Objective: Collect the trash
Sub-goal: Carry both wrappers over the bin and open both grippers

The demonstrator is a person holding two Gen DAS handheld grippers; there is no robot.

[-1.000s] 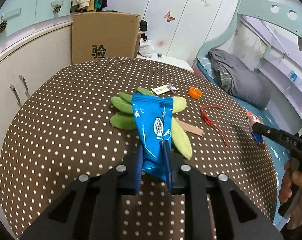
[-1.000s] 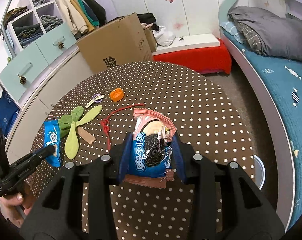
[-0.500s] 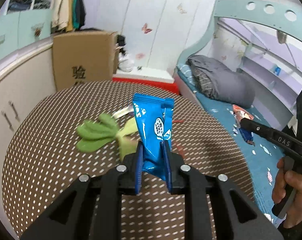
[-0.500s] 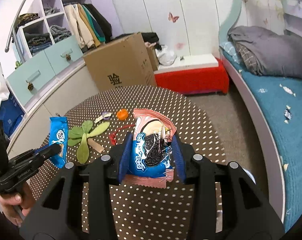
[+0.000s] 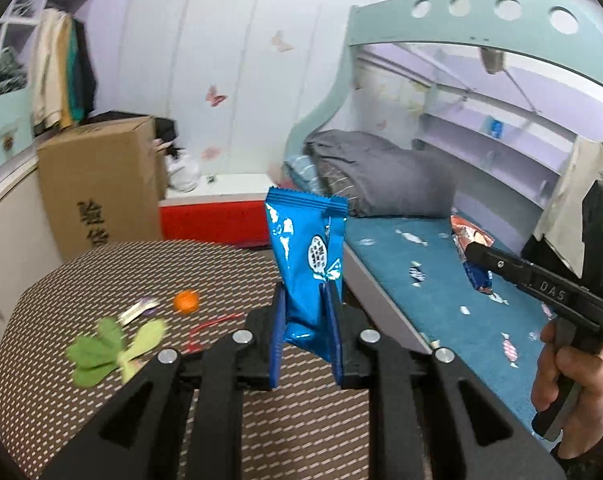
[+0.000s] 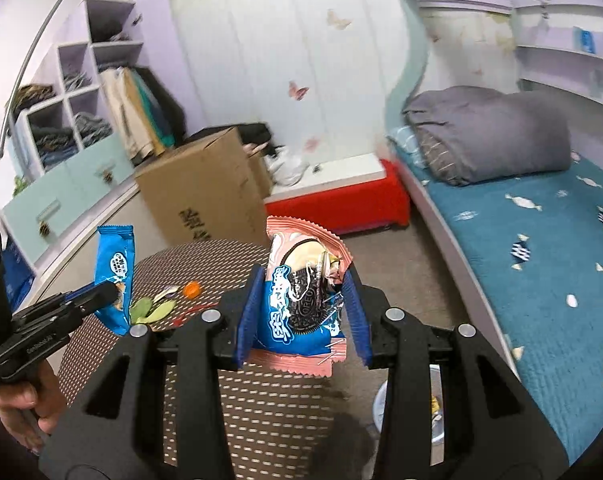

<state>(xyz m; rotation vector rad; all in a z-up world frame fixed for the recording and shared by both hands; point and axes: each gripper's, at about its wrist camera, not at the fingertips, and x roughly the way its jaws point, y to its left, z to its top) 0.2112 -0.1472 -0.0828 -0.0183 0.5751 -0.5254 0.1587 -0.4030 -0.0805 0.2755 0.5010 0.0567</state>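
Two wrappers are up off the table point(image 5: 101, 264): the left gripper point(image 5: 306, 320) pinches a blue wrapper point(image 5: 307, 264), the right gripper point(image 6: 301, 312) clamps a cookie wrapper point(image 6: 301, 304). Carry both level toward the bin point(image 6: 433, 400) on the floor right of the table, letting go only once above it.

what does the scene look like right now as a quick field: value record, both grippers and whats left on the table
left gripper: shut on blue wrapper, held upright above the table
right gripper: shut on oreo wrapper, held up off the table
table: round, brown dotted cloth
left on table: green leaf toy, orange cap, red string, small paper tag
bin: pale rim low beside the table in the right wrist view, mostly hidden
backdrop: cardboard box, bed
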